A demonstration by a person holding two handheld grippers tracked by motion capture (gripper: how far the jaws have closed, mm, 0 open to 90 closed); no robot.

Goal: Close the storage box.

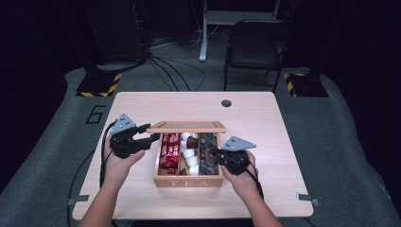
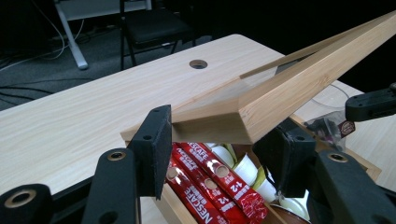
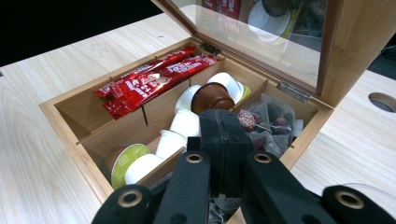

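High view. Wooden tea box (image 1: 187,181), marked TEA on its front wall, at mid-table (image 1: 142,101). Its glazed lid (image 1: 186,126) is raised on the rear hinges, leaving three compartments exposed: red coffee sticks (image 1: 169,150) at left, pods (image 1: 190,153) in the middle, tea bags (image 1: 207,150) at right. Left gripper (image 1: 152,138) is at the lid's left front corner, apparently propping it so the other hand can work. Right gripper (image 1: 213,152) hangs over the tea-bag compartment.

Left gripper view. Jaws clamped on the corner of the lid (image 2: 261,109), one pad on each face; the lid slants upward above the coffee sticks (image 2: 210,184). The grip looks like a hold-open, not a lift.

Right gripper view. Jaws pressed together, nothing visibly between them, tip poised at the divider between the pods (image 3: 187,122) and the tea bags (image 3: 271,122). The lid (image 3: 261,37) stands overhead, and its glass mirrors the contents. Judged: a tea bag is the likely pick, not yet taken.
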